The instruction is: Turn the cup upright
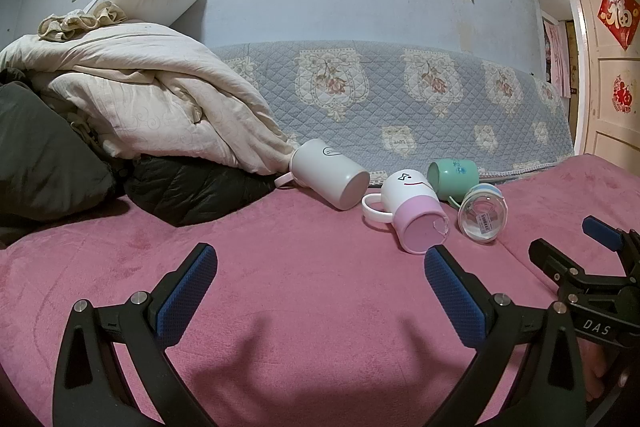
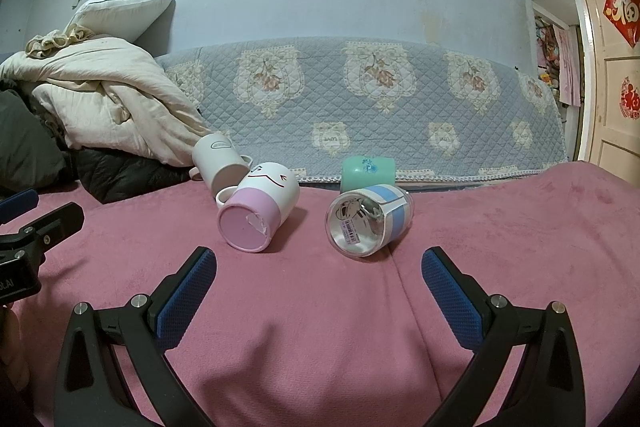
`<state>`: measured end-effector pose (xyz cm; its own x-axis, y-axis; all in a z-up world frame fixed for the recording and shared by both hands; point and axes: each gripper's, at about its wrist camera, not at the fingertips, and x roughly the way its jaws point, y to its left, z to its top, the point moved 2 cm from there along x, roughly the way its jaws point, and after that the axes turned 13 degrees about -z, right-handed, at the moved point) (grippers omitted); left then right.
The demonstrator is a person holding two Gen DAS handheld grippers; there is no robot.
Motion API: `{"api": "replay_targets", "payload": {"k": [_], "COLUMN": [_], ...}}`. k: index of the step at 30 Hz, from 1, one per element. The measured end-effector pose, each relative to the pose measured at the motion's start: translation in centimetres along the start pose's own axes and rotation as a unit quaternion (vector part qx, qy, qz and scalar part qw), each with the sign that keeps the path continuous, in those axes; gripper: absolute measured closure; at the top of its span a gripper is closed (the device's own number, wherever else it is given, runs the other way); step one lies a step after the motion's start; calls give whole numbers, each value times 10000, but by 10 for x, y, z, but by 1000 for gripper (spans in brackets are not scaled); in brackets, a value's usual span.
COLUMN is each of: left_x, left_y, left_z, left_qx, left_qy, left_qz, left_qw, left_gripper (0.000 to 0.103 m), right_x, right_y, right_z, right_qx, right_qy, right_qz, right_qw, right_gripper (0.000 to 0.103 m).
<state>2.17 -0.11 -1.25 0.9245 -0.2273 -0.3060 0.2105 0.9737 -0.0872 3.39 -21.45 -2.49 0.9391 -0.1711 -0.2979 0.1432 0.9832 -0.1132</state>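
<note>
Several cups lie on their sides on the pink blanket. A white mug lies far left, also in the right wrist view. A white-and-pink mug with a face points its base at me. A green cup lies behind. A clear glass with a blue band lies rightmost. My left gripper is open and empty, short of the mugs. My right gripper is open and empty, just before the glass and pink mug.
A heap of cream bedding and dark jackets fills the left. A quilted blue cover hangs along the wall behind the cups. A door stands at the right. The right gripper shows at the left wrist view's right edge.
</note>
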Motion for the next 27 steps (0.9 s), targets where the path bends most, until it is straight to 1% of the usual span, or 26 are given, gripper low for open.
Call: {"api": "replay_targets", "payload": {"k": [27], "left_x": [2], "left_y": [-3], "left_z": [-3], "left_qx": [1], "left_qy": [12], "left_qz": [1], "left_qw": [10000], "left_gripper": [0], "right_x": [0], "right_y": [0], "right_z": [1], "right_qx": [9], "right_qy": [16], "right_qz": [2], "right_qw": [10000], "right_gripper": [0]}}
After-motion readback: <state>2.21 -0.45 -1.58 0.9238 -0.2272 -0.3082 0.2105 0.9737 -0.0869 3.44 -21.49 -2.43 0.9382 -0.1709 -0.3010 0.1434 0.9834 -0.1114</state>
